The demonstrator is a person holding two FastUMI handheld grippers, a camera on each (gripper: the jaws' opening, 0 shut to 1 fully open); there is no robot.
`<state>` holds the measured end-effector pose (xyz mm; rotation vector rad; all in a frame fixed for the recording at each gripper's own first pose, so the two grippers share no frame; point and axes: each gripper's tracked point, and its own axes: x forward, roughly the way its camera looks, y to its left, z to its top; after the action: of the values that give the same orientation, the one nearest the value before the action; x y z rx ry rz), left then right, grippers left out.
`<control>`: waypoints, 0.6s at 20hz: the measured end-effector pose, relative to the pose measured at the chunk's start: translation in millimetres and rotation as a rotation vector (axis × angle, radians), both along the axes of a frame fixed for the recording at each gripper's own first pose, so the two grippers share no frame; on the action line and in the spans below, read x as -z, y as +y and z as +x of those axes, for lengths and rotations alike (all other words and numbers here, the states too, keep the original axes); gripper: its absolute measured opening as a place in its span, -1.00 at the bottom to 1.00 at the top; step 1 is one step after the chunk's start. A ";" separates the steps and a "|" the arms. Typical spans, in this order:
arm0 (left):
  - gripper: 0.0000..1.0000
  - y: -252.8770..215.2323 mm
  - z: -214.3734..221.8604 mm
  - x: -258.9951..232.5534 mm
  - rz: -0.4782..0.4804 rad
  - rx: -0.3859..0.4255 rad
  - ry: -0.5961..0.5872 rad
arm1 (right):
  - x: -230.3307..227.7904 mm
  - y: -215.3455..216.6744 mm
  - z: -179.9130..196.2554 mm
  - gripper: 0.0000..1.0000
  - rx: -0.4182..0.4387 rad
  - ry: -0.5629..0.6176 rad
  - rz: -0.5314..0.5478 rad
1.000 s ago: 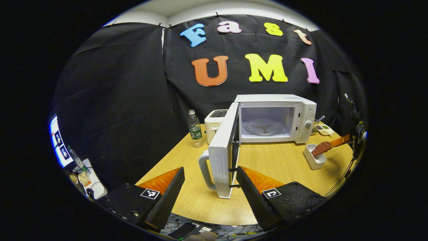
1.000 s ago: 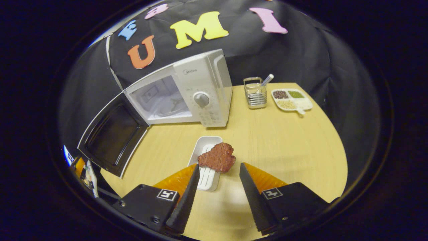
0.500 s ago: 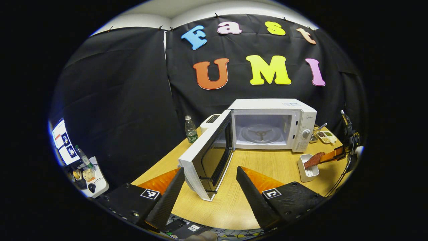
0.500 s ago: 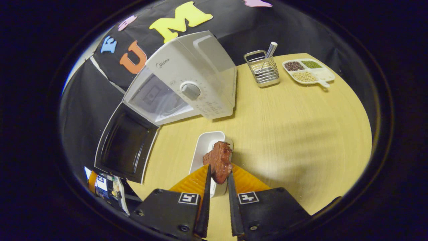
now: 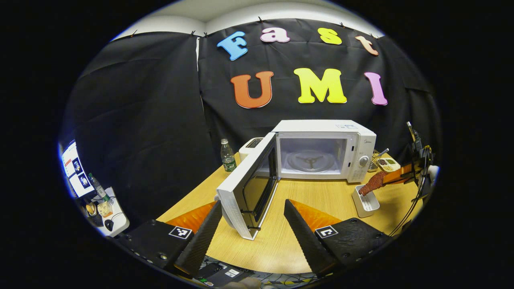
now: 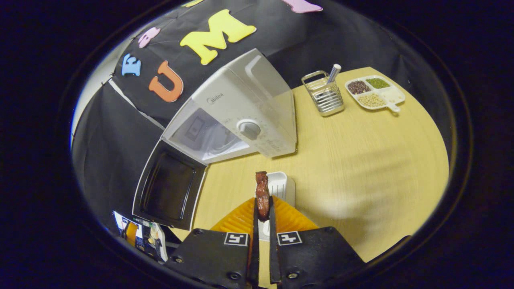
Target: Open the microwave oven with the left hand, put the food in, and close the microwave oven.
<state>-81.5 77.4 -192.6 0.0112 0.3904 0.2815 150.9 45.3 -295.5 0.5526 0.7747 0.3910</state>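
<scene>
Right gripper view: right gripper (image 6: 262, 208), spread a second ago, now pinches the reddish-brown meat slab (image 6: 262, 194) lifted just above the white slotted plastic tray (image 6: 281, 185) before the white microwave (image 6: 245, 116), door (image 5: 245, 192) open, left gripper (image 5: 251, 233) spread, empty; insertion comes next.

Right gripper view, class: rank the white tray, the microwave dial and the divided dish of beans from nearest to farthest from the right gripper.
1. White tray, just ahead of the right gripper.
2. Microwave dial, farther ahead, slightly left.
3. Divided dish of beans, far right, near the table's back edge.
</scene>
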 end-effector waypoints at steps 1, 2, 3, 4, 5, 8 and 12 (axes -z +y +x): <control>0.92 3.6 -0.6 -3.3 0.004 0.021 -0.009 | -13.2 7.7 -0.3 -0.73 0.023 -0.014 0.024; 0.91 7.5 -1.7 -5.0 0.004 0.044 -0.015 | -27.3 18.3 -0.4 -0.74 0.046 -0.030 0.056; 0.91 11.4 -3.4 -8.0 0.005 0.070 -0.022 | -39.5 29.6 -0.4 -0.74 0.067 -0.045 0.085; 0.91 17.3 -3.0 -11.5 0.009 0.090 -0.029 | -51.3 40.8 0.3 -0.74 0.093 -0.062 0.112; 0.91 21.0 -3.5 -13.7 0.013 0.111 -0.034 | -61.2 53.2 2.9 -0.74 0.120 -0.077 0.140; 0.91 37.2 -6.3 -21.3 0.035 0.173 -0.047 | -82.0 94.1 18.7 -0.74 0.209 -0.127 0.230; 0.91 60.1 -10.2 -24.4 0.024 0.203 -0.052 | -73.0 153.1 60.2 -0.74 0.375 -0.132 0.342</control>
<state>-91.6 137.5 -168.3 0.0669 0.3317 0.0861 211.1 198.4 -222.5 0.9648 0.4634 0.2081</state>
